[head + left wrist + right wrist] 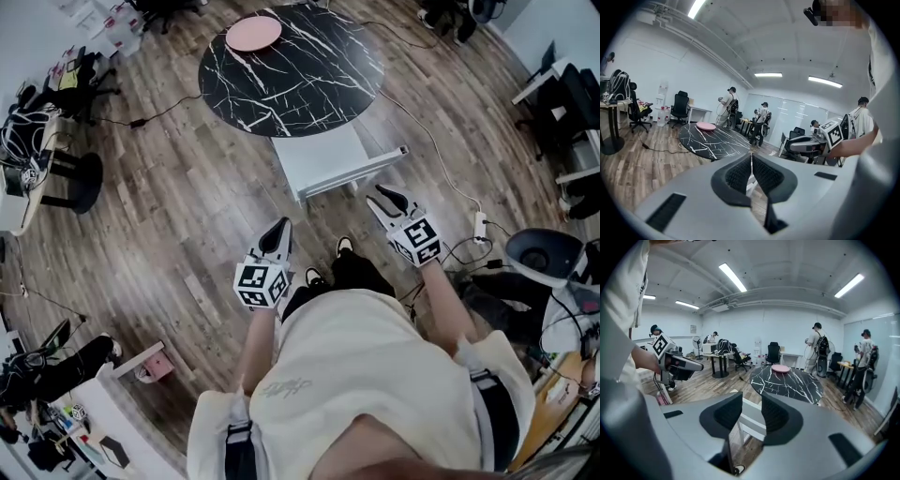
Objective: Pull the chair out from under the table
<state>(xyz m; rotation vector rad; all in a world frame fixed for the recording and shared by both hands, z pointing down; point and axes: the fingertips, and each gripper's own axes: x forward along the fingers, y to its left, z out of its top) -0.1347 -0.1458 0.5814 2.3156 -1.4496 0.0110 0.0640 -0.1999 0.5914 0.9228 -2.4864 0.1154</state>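
Note:
A white chair [323,157] stands half tucked under a round black marble table [291,66], its back rail toward me. My left gripper [280,228] hovers over the wood floor short of the chair, its jaws closed to a thin slit with nothing between them [751,157]. My right gripper [380,194] is just below the chair's right end, apart from it. Its jaws stand open with a clear gap [751,401]. Through that gap I see the chair [752,420], not touched by the pads. A pink plate [253,34] lies on the table's far side.
Cables and a power strip [481,225] lie on the floor to the right, near a grey round seat [544,255]. Desks and office chairs line the room's edges. A small pink stool [155,361] stands at lower left. Several people stand beyond the table [787,380].

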